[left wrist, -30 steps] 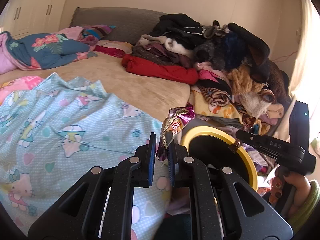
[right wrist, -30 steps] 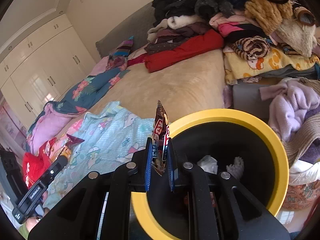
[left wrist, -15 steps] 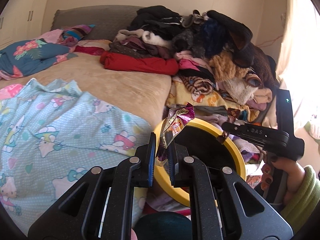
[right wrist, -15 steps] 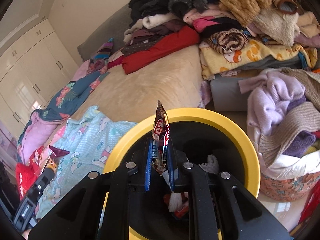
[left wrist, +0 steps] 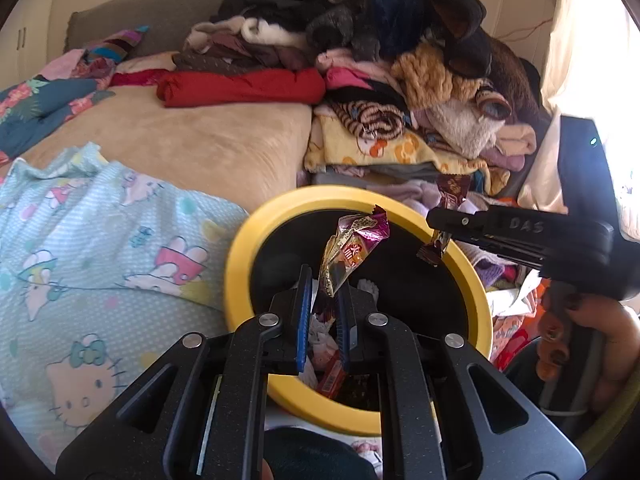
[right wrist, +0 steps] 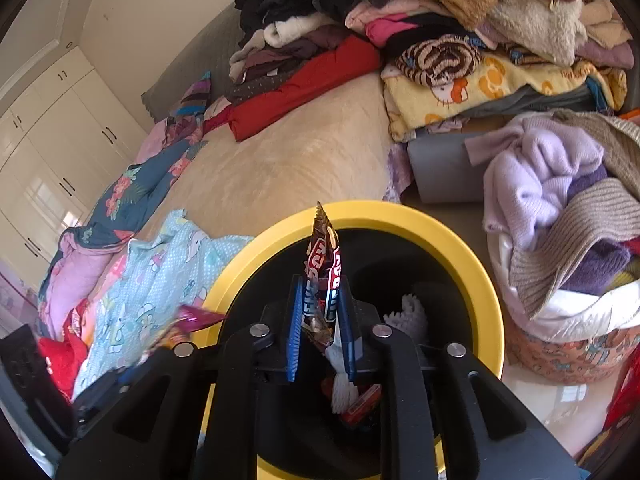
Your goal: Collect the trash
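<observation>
Right, both grippers sit over the yellow-rimmed bin [left wrist: 236, 264], each w/ a wrapper, so this looks like the drop step of the trash run; the bin stands on the floor against the bed [left wrist: 208, 148], prob. so litter off the bedding goes straight in.

Left gripper [left wrist: 323, 320] is clenched on a purple-and-gold wrapper [left wrist: 354, 246]; pads pinch its lower end, the rest sticks up and leans right over the bin mouth; held by the tail so it'll fall clear once let go, I'd judge.

Right gripper [right wrist: 322, 330] has a brown-and-red wrapper [right wrist: 324, 276] upright between its pads; its jaws are opening; the right pad touches the wrapper but there's a gap on the left side, so the grip looks slack; wrapper hasn't fallen yet. In the left view the same gripper comes in from the right, a hand [left wrist: 592, 340] on its handle, w/ the wrapper hanging at the bin's far rim.

Inside the bin: white crumpled bits [right wrist: 408, 316] and a red packet [right wrist: 362, 402] at the bottom, so some trash is already collected.

Around it: a blue cartoon-print blanket [left wrist: 100, 248] on the bed nearest the bin, a heap of clothes [left wrist: 380, 60] at the far end, a basket of knitwear [right wrist: 560, 216] beside the bin; none of it trash as far as I can tell.

Risk: a light wrapper could cling to a pad or drift onto the rim; the right one is well inside the opening, the left one nearer the bin's near edge.
</observation>
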{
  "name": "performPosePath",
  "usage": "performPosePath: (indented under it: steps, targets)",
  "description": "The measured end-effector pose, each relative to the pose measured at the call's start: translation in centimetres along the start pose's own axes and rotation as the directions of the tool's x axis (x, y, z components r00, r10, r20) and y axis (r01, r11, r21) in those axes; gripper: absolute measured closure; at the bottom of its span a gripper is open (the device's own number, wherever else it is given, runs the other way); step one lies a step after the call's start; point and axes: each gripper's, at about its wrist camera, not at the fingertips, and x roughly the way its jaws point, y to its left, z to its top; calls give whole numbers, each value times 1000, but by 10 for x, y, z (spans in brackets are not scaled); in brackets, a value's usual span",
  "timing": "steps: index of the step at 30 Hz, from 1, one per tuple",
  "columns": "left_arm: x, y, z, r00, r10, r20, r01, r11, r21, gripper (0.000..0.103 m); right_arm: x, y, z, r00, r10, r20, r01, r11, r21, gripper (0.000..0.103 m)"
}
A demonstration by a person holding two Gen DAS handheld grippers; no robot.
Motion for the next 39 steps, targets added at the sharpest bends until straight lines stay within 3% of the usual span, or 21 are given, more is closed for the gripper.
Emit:
performPosePath:
  steps: [8, 10, 12, 14, 18, 21, 28, 39]
  targets:
    - [24, -2, -1, 998, -20, -58, 20, 1000, 8, 96, -15, 2, 0, 1000, 15, 3, -15, 1000, -15, 56]
    - [26, -1, 0, 998, -17, -64, 17, 1000, 4, 87, -20, 5, -1, 1000, 14, 5, -14, 999, -29, 50]
    - [24, 1, 0, 998, -10, -68, 9, 1000, -5, 68, -25, 8, -3, 1000, 6, 11, -5, 999, -43, 38]
    - [20, 4, 1, 998, 0, -66, -2, 1000, -19, 64, -29, 11, -8, 1000, -8, 14, 9, 998, -65, 30]
    - [8, 11, 3, 998, 21, -61, -23, 999, -38, 41, -35, 21, -15, 998, -53, 23, 56, 991, -120, 20]
    - [-3, 19, 3, 998, 37, -44, -39, 998, -43, 28, -43, 27, -23, 995, -67, 78, 76, 990, -118, 10]
    - [-28, 40, 2, 997, 83, -6, -83, 994, -75, 11, -46, 38, -40, 983, -103, 150, 123, 983, -134, 7]
    - [-80, 69, -8, 974, 197, 107, -182, 974, -136, 11, -62, 72, -66, 961, -26, 276, 86, 974, -211, 6]
